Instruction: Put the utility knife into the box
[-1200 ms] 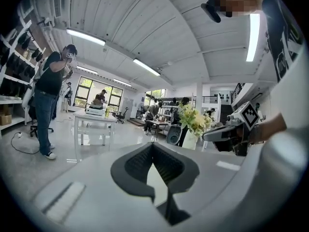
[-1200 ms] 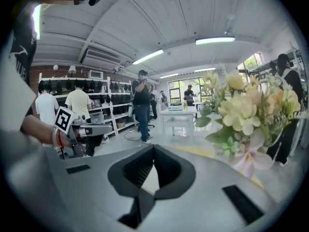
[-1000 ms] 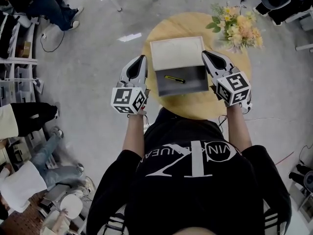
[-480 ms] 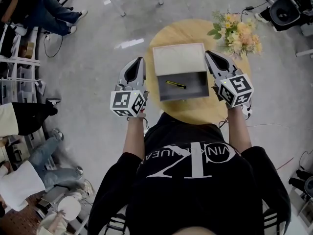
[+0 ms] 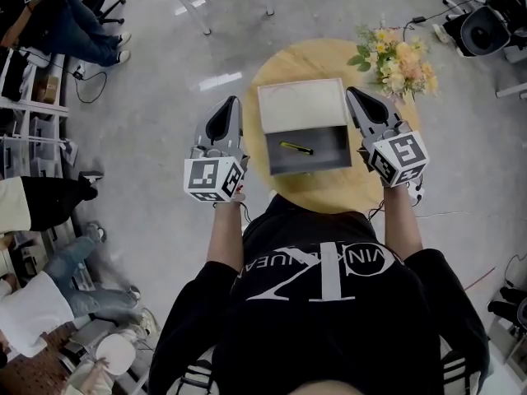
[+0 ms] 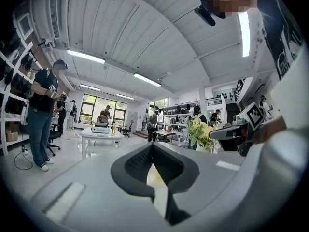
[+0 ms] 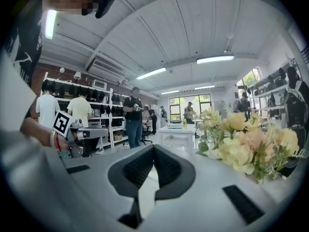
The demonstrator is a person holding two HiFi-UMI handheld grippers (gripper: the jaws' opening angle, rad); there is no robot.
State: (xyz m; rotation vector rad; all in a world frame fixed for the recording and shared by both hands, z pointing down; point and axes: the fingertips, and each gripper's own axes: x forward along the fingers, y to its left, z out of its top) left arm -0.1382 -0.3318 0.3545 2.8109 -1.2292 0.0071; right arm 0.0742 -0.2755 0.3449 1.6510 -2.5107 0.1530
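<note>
The utility knife (image 5: 295,148), slim, yellow and black, lies flat on the floor of the box (image 5: 329,151), left of centre and angled slightly. The grey box stands open on the round wooden bench (image 5: 329,192), its pale lid (image 5: 300,105) folded back on the far side.

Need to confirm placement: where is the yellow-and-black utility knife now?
In the head view, the utility knife lies inside the open grey box on the round wooden table, between the left gripper and the right gripper.
</note>
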